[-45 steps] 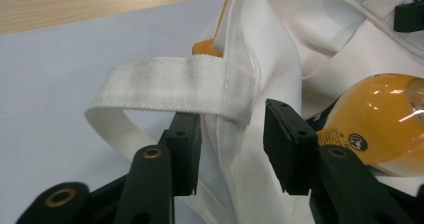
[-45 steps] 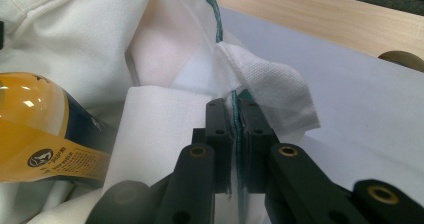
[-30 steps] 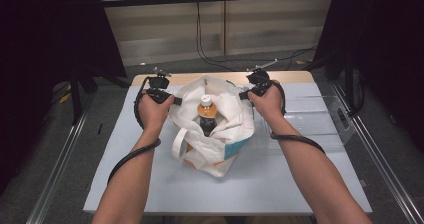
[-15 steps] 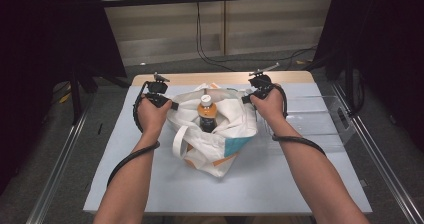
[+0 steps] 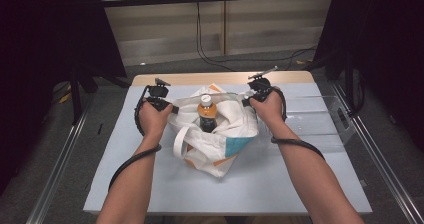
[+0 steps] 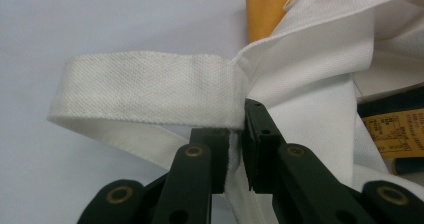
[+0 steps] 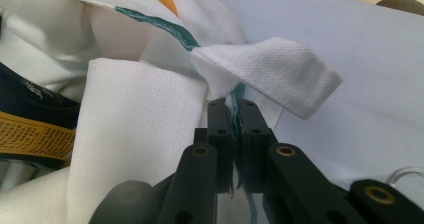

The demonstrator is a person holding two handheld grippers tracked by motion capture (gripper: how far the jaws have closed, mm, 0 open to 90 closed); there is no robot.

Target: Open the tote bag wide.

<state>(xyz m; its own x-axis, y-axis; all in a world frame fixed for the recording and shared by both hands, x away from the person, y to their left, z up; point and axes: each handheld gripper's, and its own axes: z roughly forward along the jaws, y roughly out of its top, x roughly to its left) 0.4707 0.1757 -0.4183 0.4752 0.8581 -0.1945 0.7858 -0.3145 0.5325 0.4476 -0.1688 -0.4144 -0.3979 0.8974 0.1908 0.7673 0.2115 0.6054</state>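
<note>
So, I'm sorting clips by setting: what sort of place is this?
Probably a lab recording bench: a pale blue tabletop inside black curtains, loose black cables trailing across the grey floor behind.

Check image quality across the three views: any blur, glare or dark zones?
High view: table evenly lit, surroundings dark, bag and bottle fairly sharp. Left gripper view: strap weave crisp, the near jaw bases soft. Right gripper view: fabric fold sharp, far table edge blurred. No strong glare in any of them.
</note>
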